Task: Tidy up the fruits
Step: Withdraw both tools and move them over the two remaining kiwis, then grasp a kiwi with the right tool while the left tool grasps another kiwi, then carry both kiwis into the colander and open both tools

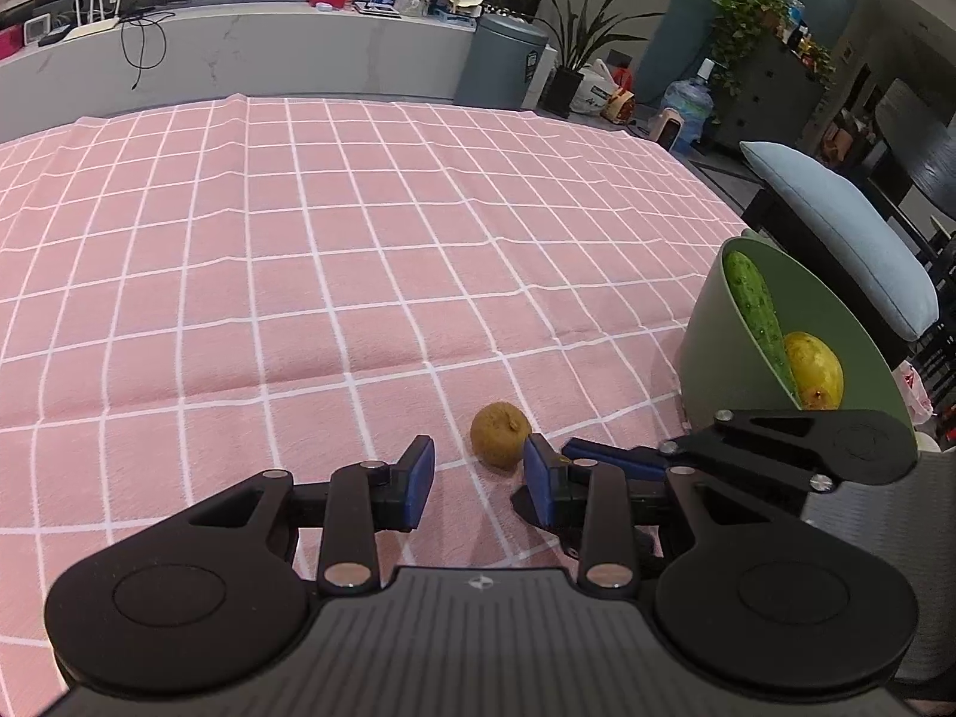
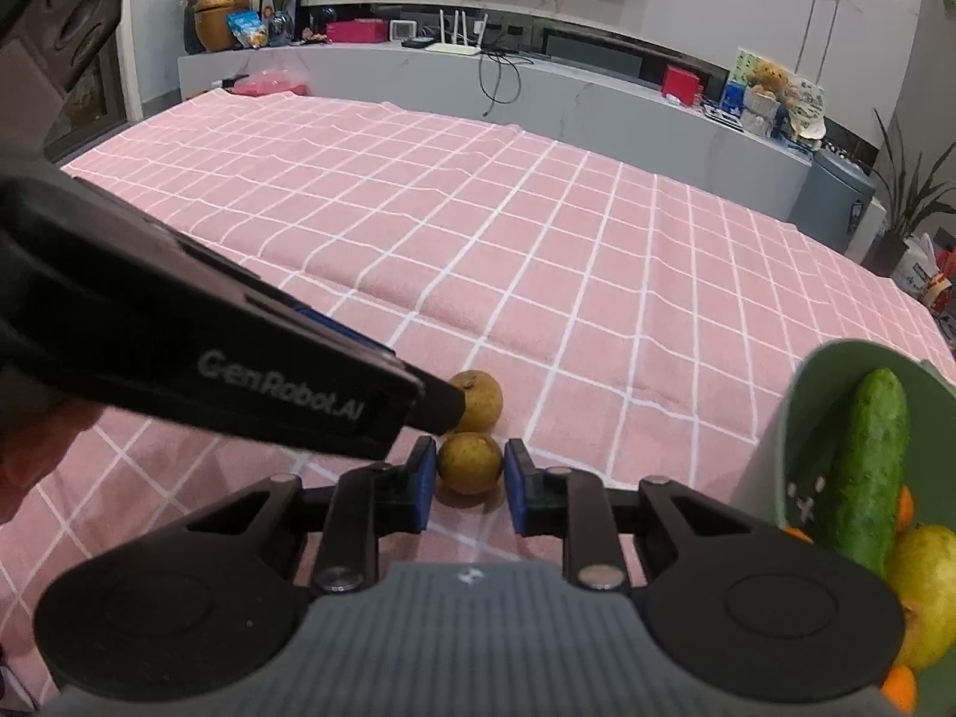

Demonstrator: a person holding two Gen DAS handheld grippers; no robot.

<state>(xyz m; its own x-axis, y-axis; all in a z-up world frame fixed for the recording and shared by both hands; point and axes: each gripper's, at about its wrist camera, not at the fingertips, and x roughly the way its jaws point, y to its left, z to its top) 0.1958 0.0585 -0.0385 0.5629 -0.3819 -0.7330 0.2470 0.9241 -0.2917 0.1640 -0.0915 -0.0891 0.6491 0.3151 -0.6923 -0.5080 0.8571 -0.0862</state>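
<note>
Your left claw [image 1: 478, 481] hovers low over the pink white-checked tablecloth [image 1: 334, 251] with its blue pads spread apart and nothing between them. A small round brownish-yellow fruit [image 1: 501, 435] sits on the cloth just ahead of it, close to the tip of its right finger; whether the pad touches it, you cannot tell.

Your right claw [image 2: 465, 484] is also spread, about as wide as the second small round brownish-yellow fruit [image 2: 470, 462] that sits between its blue pads [image 2: 425, 481]. A thin gap shows on each side, so the fruit rests on the cloth and is not yet clamped. In the right wrist view the first fruit [image 2: 478, 400] lies just beyond this one, partly covered by the black body of the left claw [image 2: 439, 409] crossing in from the left.

To the right of both claws stands a sage-green plastic bowl [image 1: 705, 328]. In it a bumpy dark-green cucumber [image 2: 866, 472] leans upright against the wall, with a smooth yellow mango-like fruit [image 1: 812, 370] beside it and small orange citrus pieces [image 2: 899, 687] tucked around the bottom.
</note>
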